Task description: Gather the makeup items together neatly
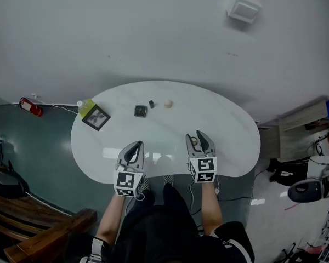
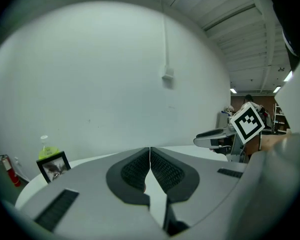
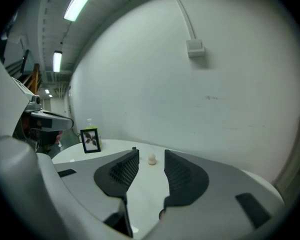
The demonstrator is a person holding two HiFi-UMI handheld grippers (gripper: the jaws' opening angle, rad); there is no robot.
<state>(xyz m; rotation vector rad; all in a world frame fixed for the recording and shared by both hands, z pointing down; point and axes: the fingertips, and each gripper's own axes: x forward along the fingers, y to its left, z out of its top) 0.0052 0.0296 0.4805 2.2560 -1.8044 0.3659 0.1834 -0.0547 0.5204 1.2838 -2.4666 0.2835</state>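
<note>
**White table, makeup at the far side, both grippers empty**

Pale wall backs a white, rounded table (image 1: 230, 141), and the makeup sits in a loose row toward the table's far edge. A black square compact (image 1: 140, 111) lies flat. Just to its right stands a small dark item (image 1: 151, 103), too small to name for sure. A cream sponge (image 1: 168, 103) stands near that one, apart from it. Left of the three, a black frame (image 1: 96, 118) stands tilted, with a yellow-green bottle (image 1: 86, 106) just behind it.

Both grippers are over the near edge of the table, well apart from all of the makeup. The left gripper (image 1: 137, 145) has its jaws pressed together, tip against tip. Its own view shows the ribbed pads meeting along a thin seam with nothing caught between them. It touches none of the items.

The right gripper (image 1: 197, 136) has its jaws parted by a moderate gap and grips nothing. Its own view looks through that gap across bare tabletop to the sponge far beyond, with the dark item showing just past the left pad. Neither pad touches anything.

The person's forearms reach in from the bottom of the head view, one behind each marker cube.
</note>
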